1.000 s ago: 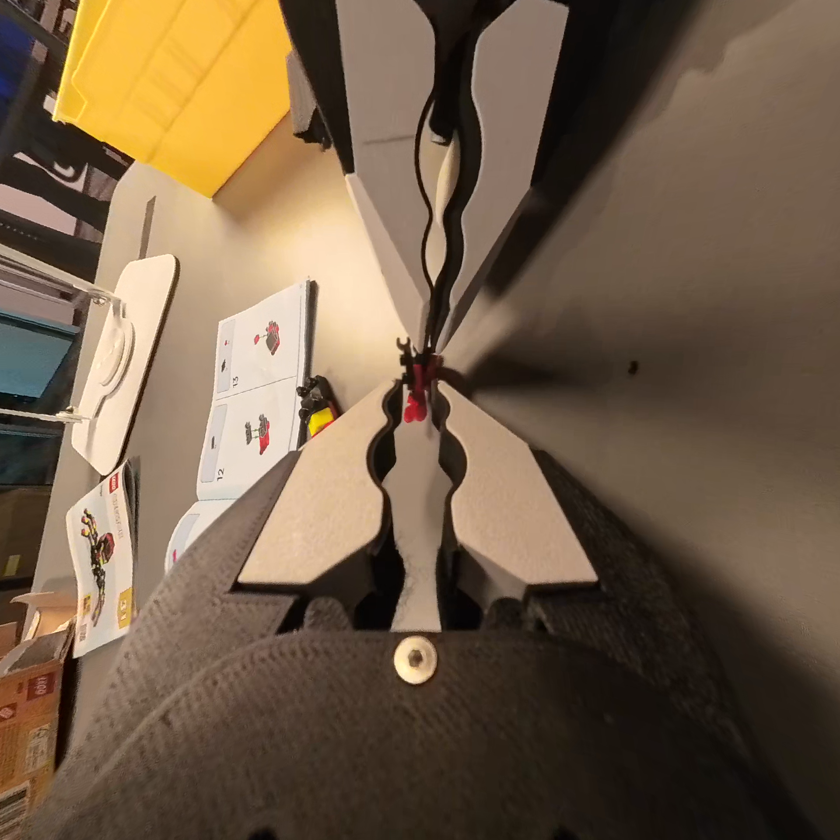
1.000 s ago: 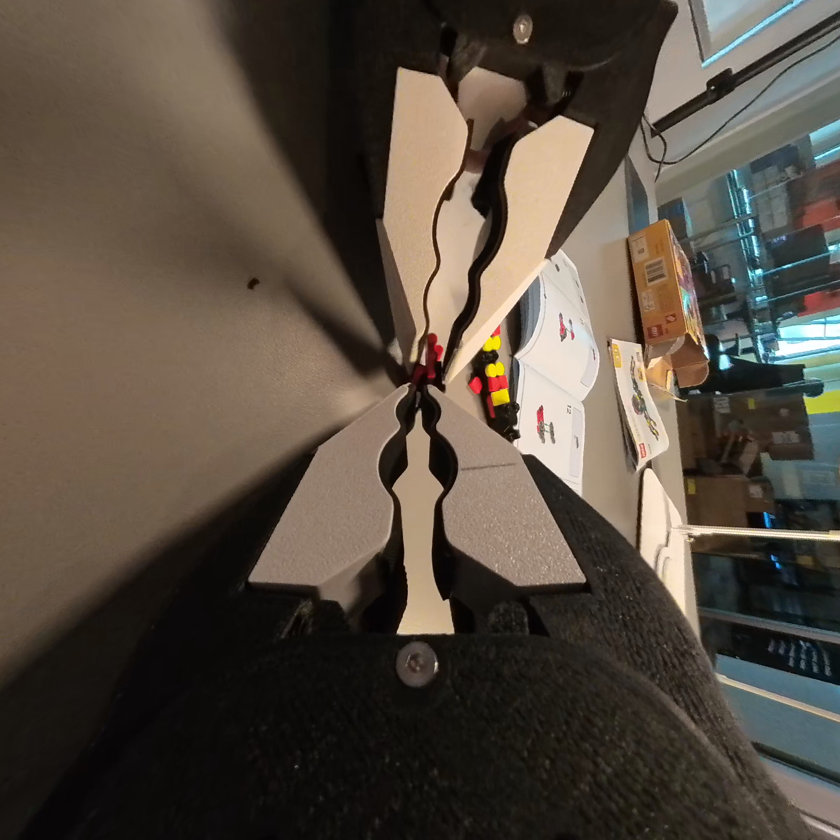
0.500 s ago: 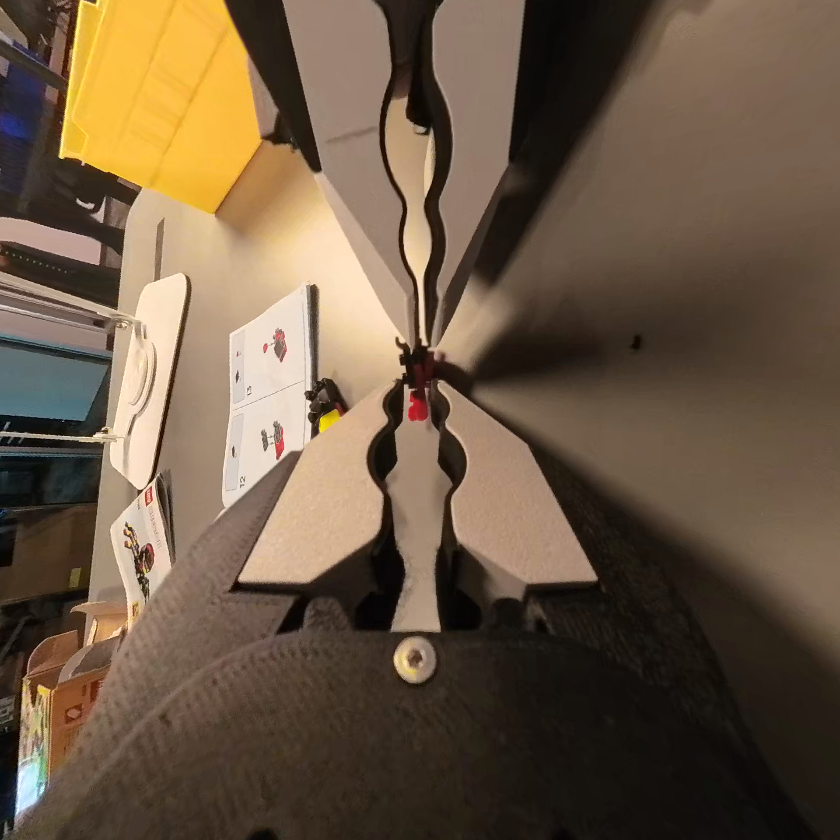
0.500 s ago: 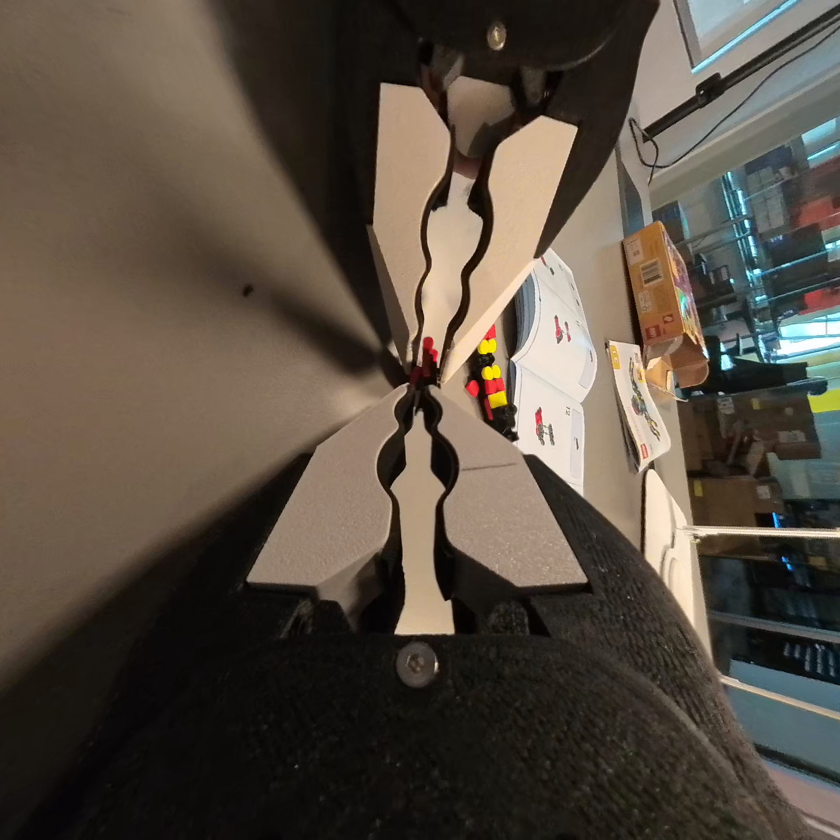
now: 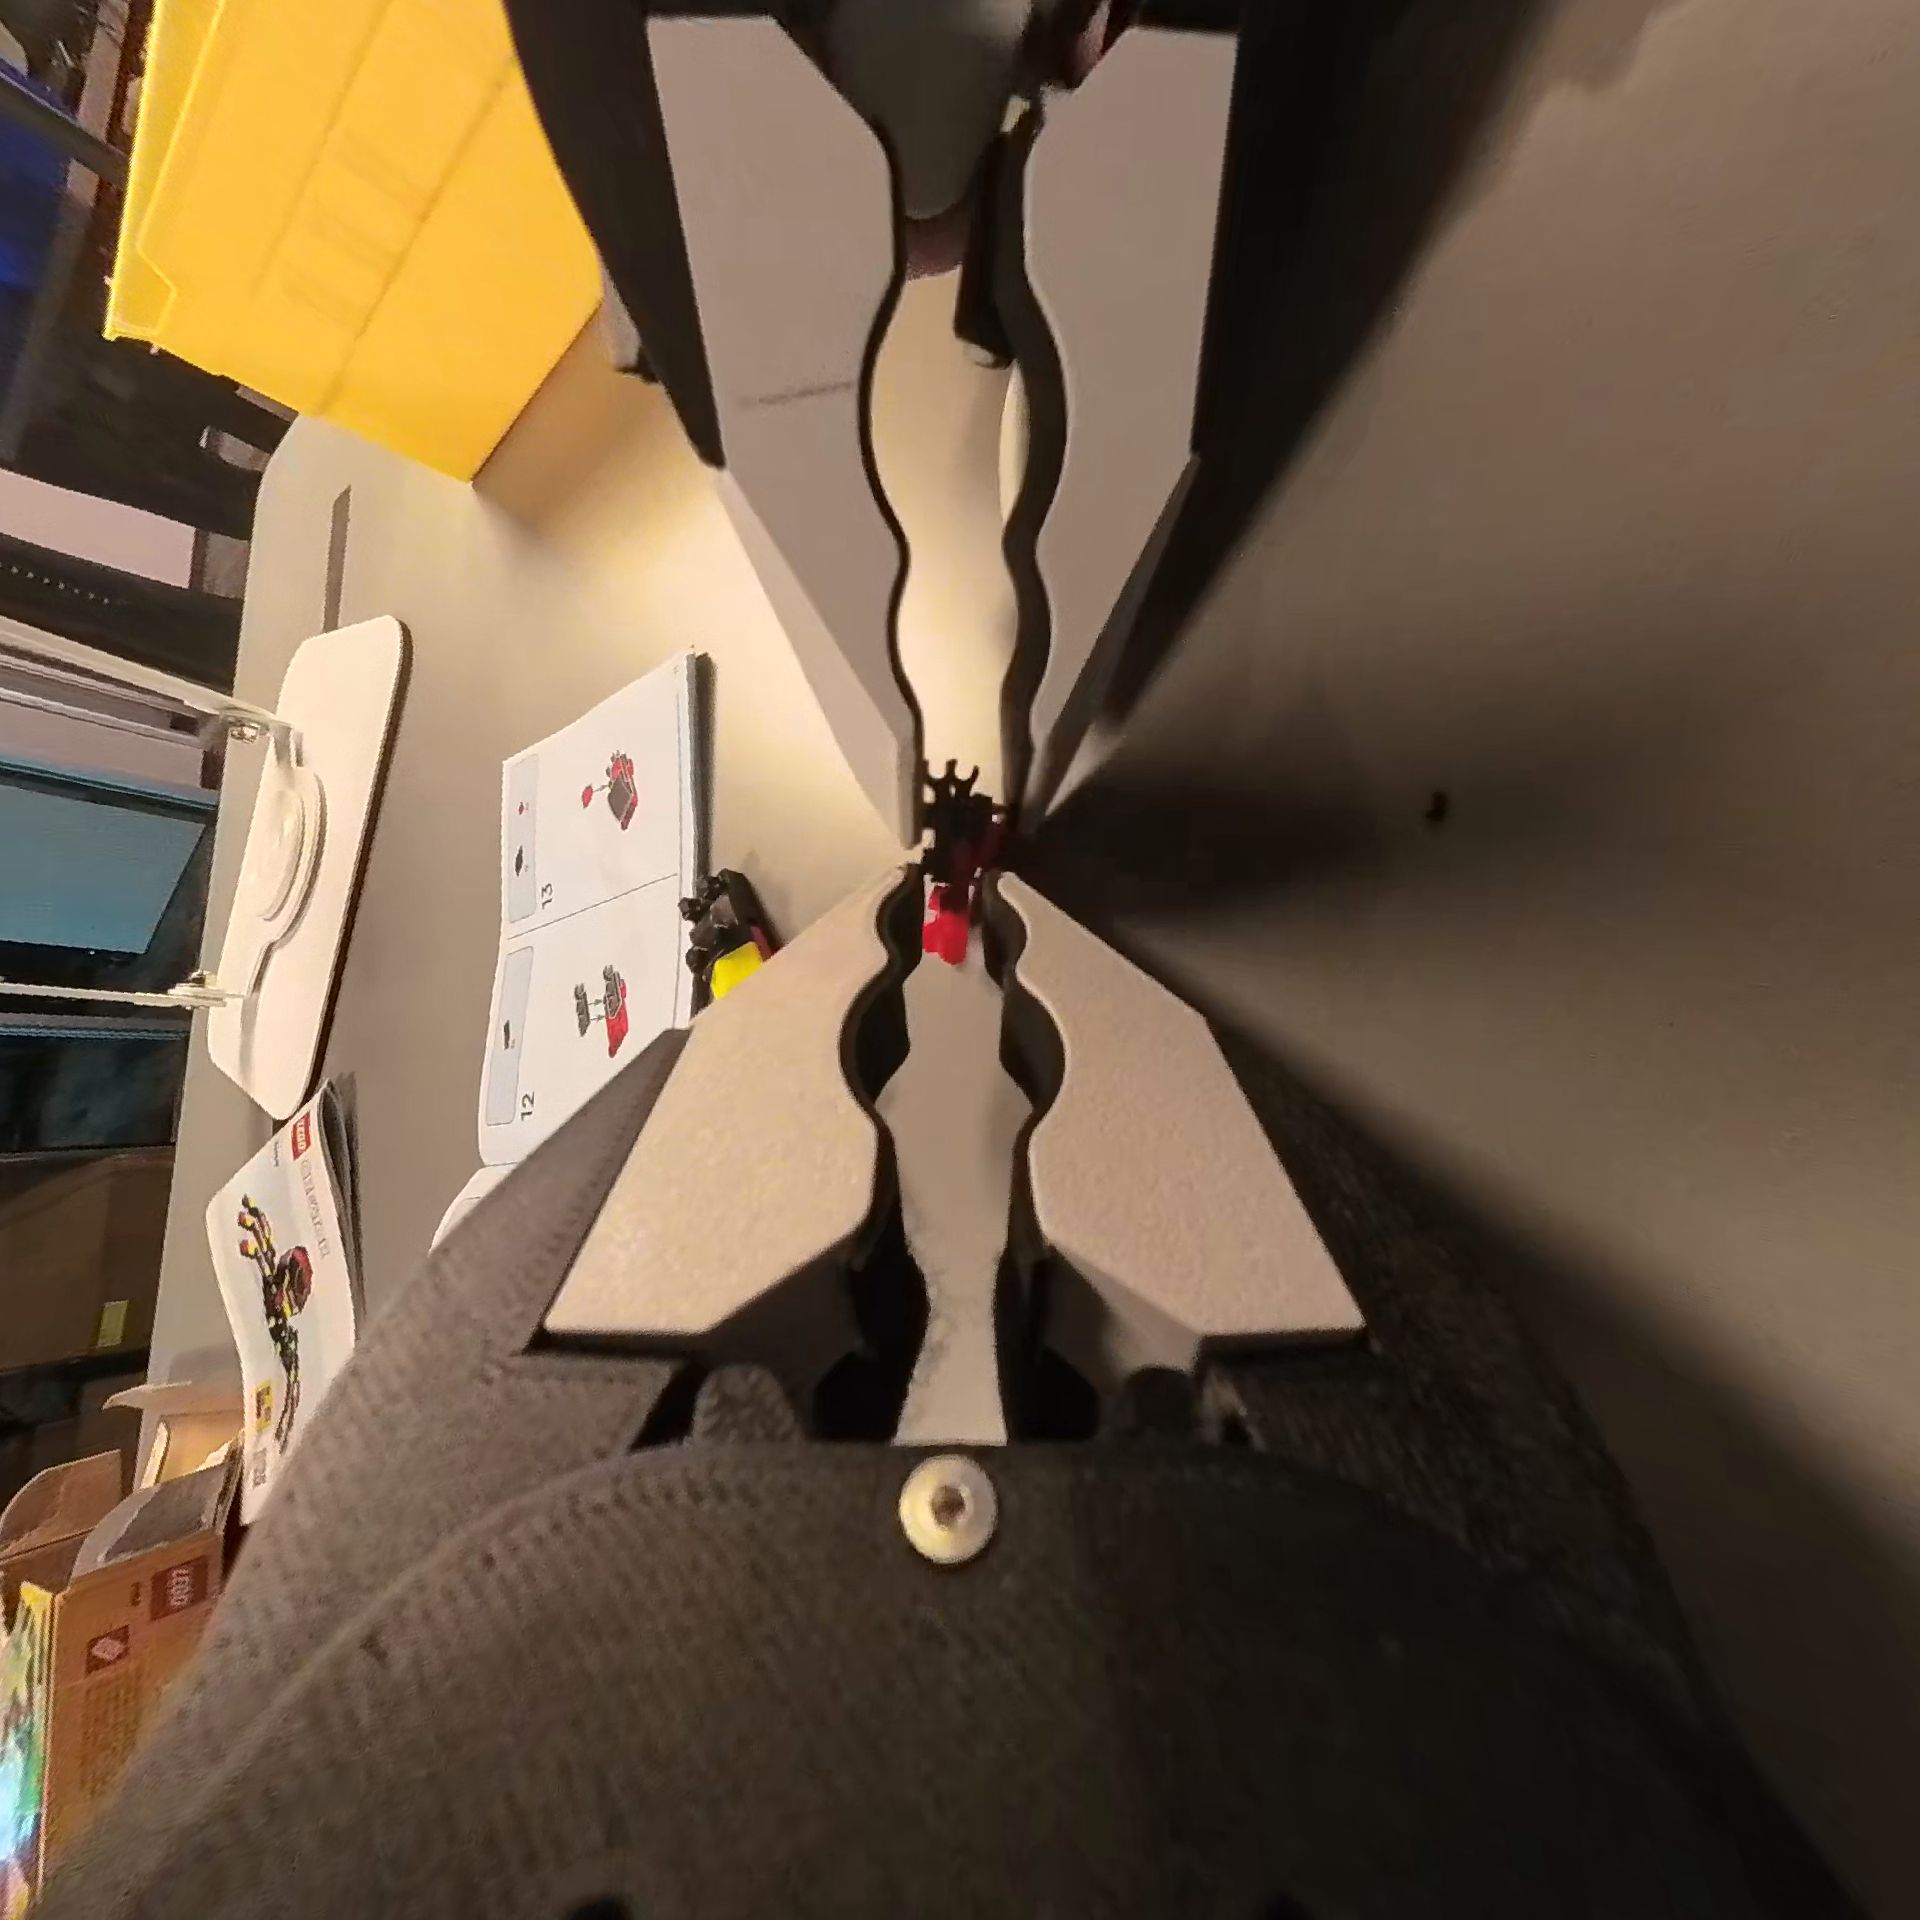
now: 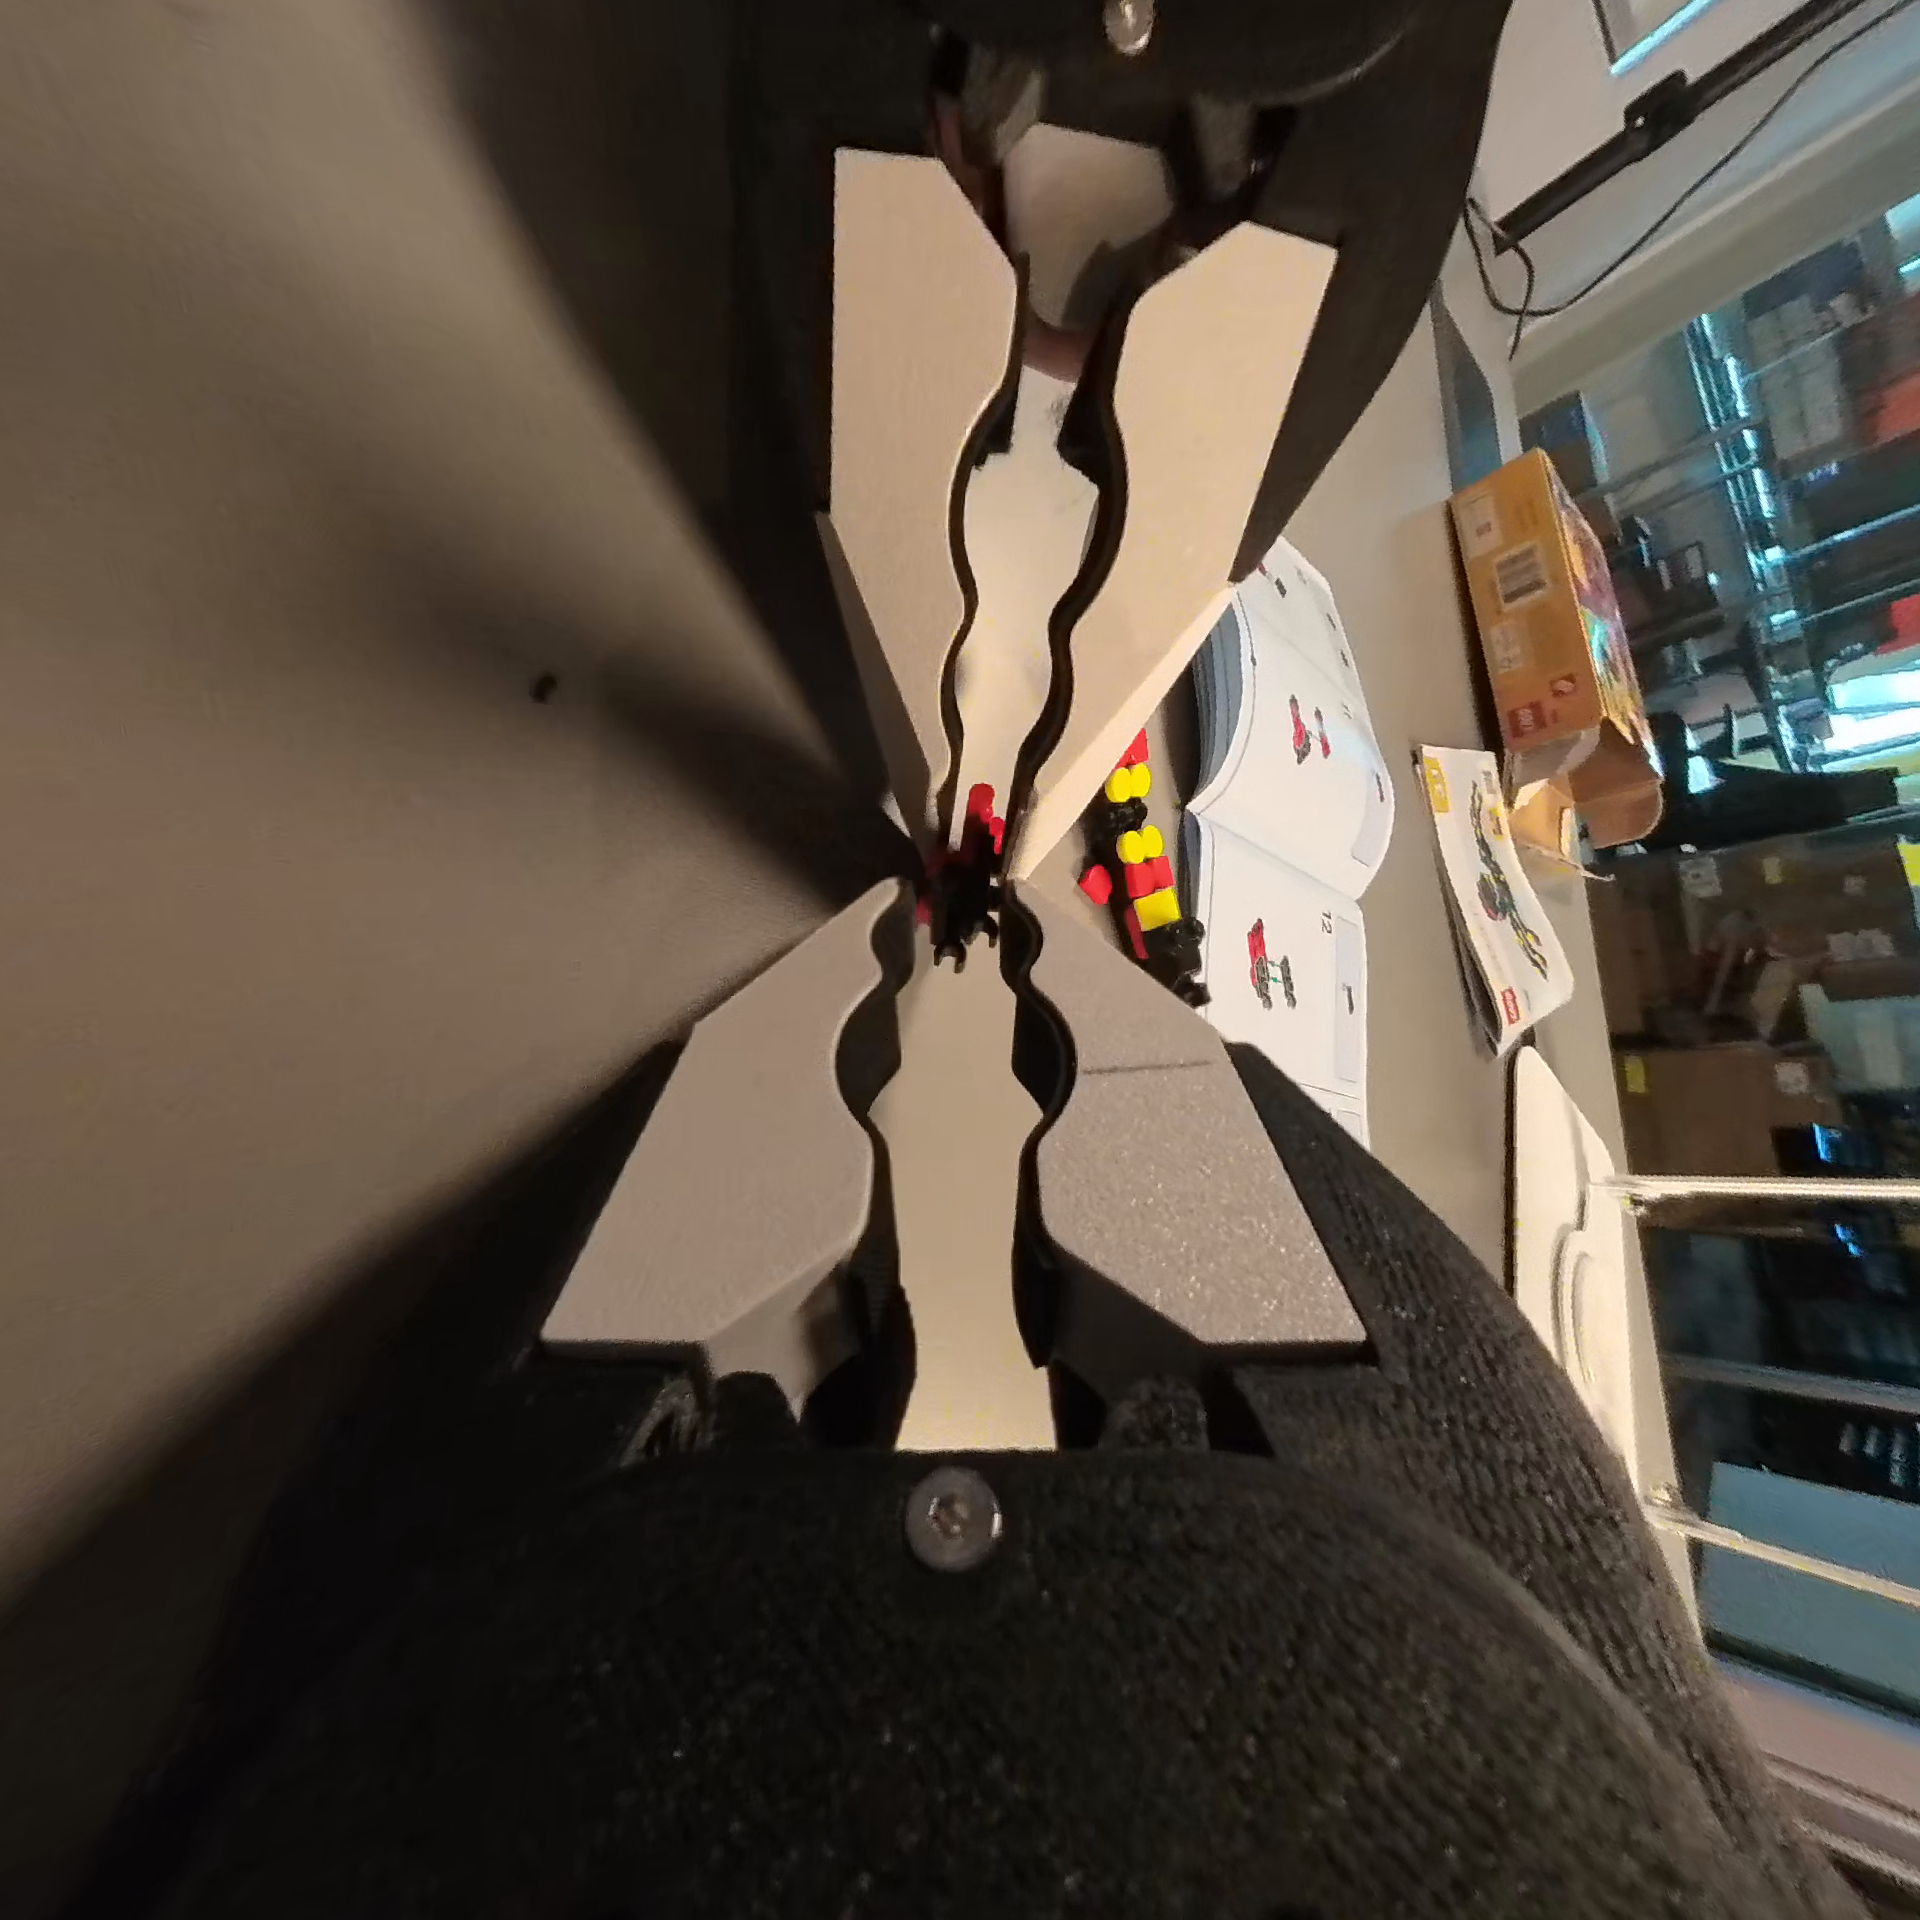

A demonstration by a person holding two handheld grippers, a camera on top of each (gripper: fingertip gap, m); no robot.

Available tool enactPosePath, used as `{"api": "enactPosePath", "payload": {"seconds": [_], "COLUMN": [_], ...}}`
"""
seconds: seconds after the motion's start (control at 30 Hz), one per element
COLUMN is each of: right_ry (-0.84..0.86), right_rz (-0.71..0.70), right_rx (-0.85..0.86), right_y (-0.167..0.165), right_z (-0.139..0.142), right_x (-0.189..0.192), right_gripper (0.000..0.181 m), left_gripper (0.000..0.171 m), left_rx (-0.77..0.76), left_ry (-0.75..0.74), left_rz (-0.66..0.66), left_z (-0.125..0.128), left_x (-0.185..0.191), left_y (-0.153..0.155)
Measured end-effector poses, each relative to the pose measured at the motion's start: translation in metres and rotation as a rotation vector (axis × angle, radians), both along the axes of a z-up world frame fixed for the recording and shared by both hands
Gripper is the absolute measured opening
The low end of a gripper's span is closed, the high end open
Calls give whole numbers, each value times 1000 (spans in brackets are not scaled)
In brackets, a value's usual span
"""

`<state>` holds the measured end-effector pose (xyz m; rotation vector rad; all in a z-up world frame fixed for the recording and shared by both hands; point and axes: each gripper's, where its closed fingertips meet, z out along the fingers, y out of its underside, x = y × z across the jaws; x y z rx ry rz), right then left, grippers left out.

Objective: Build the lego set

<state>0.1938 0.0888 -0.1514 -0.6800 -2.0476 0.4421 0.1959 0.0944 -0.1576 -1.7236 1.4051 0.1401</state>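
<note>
On the grey table [image 5: 1558, 623], with the open instruction booklet [image 5: 603, 894] at nine o'clock, left gripper [image 5: 951, 904] and right gripper [image 6: 961, 914] meet tip to tip, both clamped on the small red-and-black lego assembly [image 5: 951, 873], which uneven squeezing could pop apart.

Left gripper [image 5: 951, 894] and right gripper [image 6: 961, 914] tip to tip, both pinched on the lego piece [image 5: 948, 914].
</note>
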Motion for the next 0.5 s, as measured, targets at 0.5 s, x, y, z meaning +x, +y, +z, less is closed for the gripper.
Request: {"api": "enactPosePath", "payload": {"seconds": [0.5], "right_ry": [59], "right_rz": [16], "right_rx": [73], "right_y": [1], "right_z": [2], "right_x": [-2], "right_gripper": [9], "left_gripper": [25], "left_rx": [-75], "left_ry": [-134], "left_rz": [25], "left_z": [11], "left_x": [-3], "left_y": [-7]}}
